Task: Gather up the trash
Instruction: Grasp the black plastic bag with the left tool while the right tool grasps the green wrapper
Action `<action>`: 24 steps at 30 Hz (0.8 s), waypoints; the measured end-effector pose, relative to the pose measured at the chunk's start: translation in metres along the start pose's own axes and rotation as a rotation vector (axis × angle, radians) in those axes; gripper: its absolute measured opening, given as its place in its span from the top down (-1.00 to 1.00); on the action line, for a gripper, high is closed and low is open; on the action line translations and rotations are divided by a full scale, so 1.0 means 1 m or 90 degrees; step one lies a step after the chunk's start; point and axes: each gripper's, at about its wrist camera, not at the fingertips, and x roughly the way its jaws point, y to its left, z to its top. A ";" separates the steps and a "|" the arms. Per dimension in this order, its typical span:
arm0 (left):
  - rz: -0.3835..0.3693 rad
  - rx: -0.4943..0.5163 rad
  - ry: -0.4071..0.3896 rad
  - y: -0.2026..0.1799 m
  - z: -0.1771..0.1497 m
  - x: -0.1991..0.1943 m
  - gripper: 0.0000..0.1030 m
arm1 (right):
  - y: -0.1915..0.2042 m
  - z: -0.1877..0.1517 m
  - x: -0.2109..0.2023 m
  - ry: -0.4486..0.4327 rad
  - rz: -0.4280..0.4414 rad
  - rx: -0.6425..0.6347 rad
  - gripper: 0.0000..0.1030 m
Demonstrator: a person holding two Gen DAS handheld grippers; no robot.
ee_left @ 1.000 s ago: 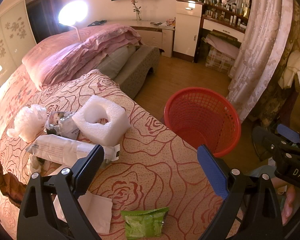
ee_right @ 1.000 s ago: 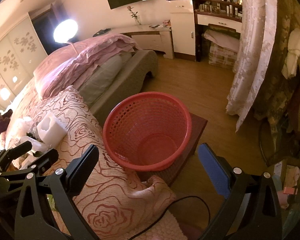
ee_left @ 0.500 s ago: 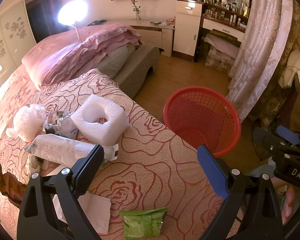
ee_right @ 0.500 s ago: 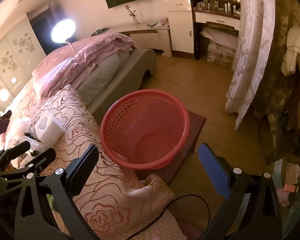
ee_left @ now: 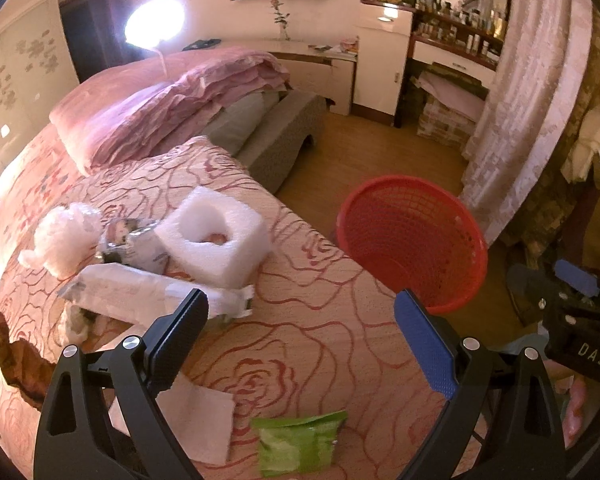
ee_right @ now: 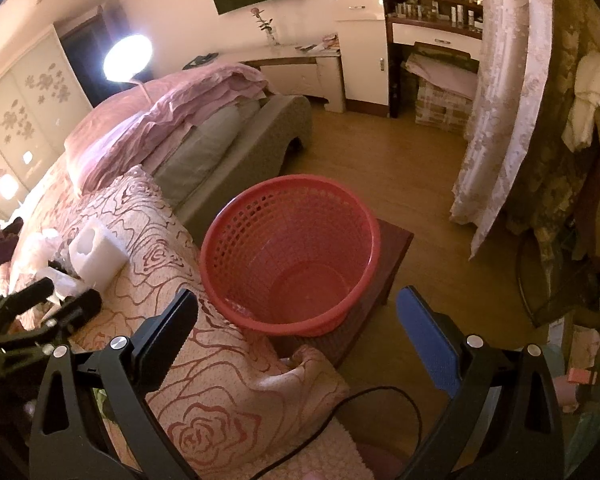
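The trash lies on the rose-patterned bedspread: a green wrapper nearest me, a white tissue beside it, and farther off a white foam block and a long white packet. The red mesh basket stands empty on a low stool just beside the bed. My left gripper hangs spread wide and empty above the bedspread, my right gripper likewise over the basket's near rim.

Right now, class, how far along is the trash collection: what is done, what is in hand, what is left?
Done: nothing visible; the red basket looks empty. In hand: nothing; the left gripper and right gripper are both open. Left: everything on the bed, namely the foam block, white wrapper, green packet, paper sheet, white bag and crumpled packet.
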 end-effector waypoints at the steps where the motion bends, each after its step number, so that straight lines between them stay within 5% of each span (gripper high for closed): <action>1: 0.002 -0.007 0.000 0.005 0.000 -0.001 -0.76 | 0.002 -0.001 0.001 0.002 0.002 -0.004 -0.87; 15: 0.060 -0.122 -0.039 0.125 -0.013 -0.062 -0.76 | 0.057 -0.013 0.014 0.037 0.078 -0.098 -0.87; 24: 0.057 -0.144 -0.006 0.161 -0.052 -0.086 -0.76 | 0.089 -0.021 0.018 0.062 0.130 -0.166 -0.87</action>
